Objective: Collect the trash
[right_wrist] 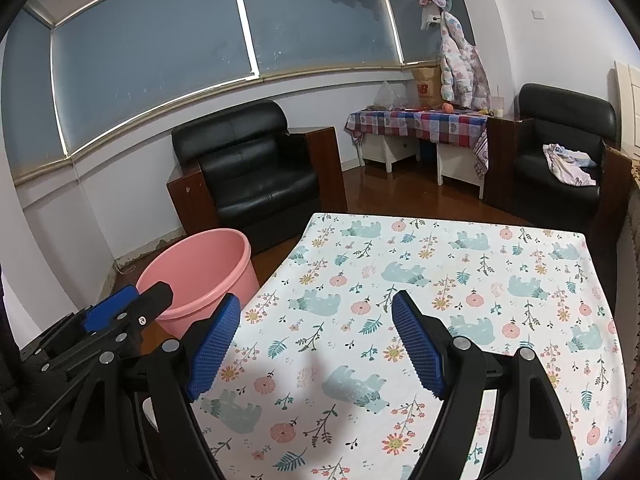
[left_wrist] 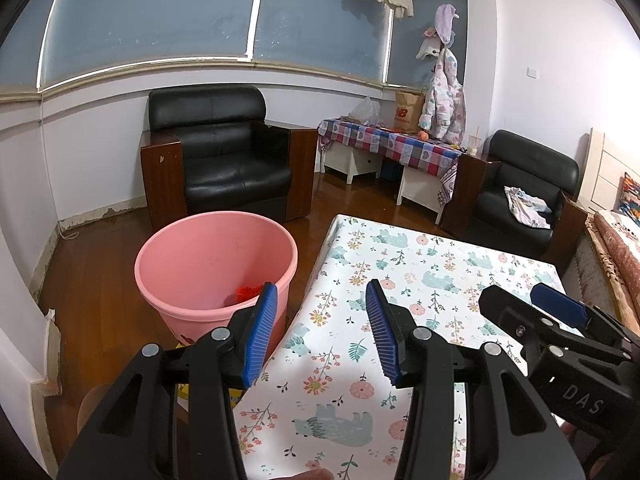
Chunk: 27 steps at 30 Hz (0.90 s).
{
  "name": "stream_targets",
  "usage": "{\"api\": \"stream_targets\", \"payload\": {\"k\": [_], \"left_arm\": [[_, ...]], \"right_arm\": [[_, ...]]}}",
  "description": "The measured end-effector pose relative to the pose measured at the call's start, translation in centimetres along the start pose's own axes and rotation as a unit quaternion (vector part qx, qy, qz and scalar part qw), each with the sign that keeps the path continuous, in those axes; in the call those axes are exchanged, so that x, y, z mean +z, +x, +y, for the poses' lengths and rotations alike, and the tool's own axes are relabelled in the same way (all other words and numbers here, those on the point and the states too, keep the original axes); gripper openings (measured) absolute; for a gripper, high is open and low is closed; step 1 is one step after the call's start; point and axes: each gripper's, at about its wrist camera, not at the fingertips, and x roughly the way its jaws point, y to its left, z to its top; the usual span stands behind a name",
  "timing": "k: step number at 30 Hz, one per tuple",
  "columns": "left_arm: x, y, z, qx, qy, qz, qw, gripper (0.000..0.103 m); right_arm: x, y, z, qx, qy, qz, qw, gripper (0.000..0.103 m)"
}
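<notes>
A pink plastic bucket (left_wrist: 216, 264) stands on the wood floor left of the table, with a red crumpled scrap (left_wrist: 248, 293) lying inside it. My left gripper (left_wrist: 322, 298) hovers open over the table's left edge, nothing between its blue pads. The right gripper (left_wrist: 532, 300) shows at the right of the left wrist view, open. In the right wrist view my right gripper (right_wrist: 316, 310) is open above the floral tablecloth (right_wrist: 440, 280), empty; the bucket (right_wrist: 204, 272) and the left gripper (right_wrist: 132, 298) sit to its left.
A black armchair (left_wrist: 224, 156) stands behind the bucket and a second one (left_wrist: 524, 196) at the right. A low checked-cloth table (left_wrist: 392, 144) with bags is against the far wall. A bed edge (left_wrist: 616, 248) borders the table's right side.
</notes>
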Motion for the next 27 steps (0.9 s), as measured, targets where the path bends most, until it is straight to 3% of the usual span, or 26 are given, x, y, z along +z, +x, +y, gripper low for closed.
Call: {"api": "stream_targets", "payload": {"k": [27], "left_arm": [[0.2, -1.5, -2.7, -0.027, 0.031, -0.022, 0.9989, 0.047]], "right_arm": [[-0.2, -4.1, -1.8, -0.017, 0.023, -0.023, 0.999, 0.077]]}}
